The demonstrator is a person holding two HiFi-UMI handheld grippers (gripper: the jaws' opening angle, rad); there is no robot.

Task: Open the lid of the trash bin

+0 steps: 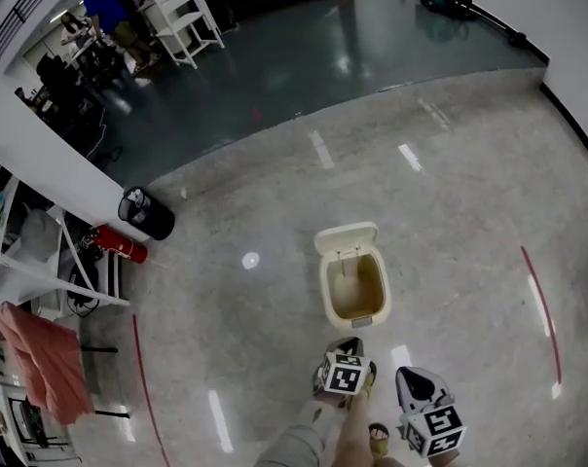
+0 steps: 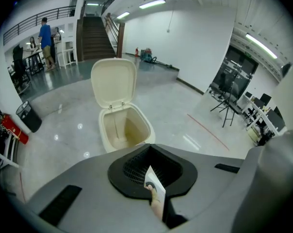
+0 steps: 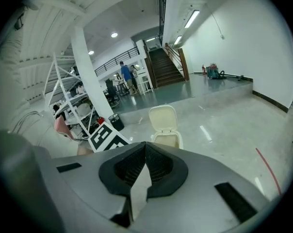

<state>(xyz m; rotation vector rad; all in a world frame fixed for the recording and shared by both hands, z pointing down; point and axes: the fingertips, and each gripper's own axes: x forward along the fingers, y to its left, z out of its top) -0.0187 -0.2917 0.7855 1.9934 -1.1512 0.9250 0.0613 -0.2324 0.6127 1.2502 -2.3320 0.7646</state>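
Note:
A cream trash bin (image 1: 353, 287) stands on the speckled floor with its lid (image 1: 347, 237) swung up and back, so the empty inside shows. In the left gripper view the bin (image 2: 124, 130) is just beyond the jaws, with the raised lid (image 2: 113, 81) behind it. My left gripper (image 1: 349, 346) hovers at the bin's near edge, jaws together, holding nothing. My right gripper (image 1: 412, 379) is a little further back and to the right, also shut and empty. From the right gripper view the bin (image 3: 166, 139) sits ahead, with its lid (image 3: 163, 116) upright.
A black round waste basket (image 1: 148, 213) and a red fire extinguisher (image 1: 120, 244) stand by white shelving (image 1: 31, 280) on the left, with a pink cloth (image 1: 46, 358) hanging there. A red floor line (image 1: 540, 300) curves at right. People (image 1: 104, 8) stand far off.

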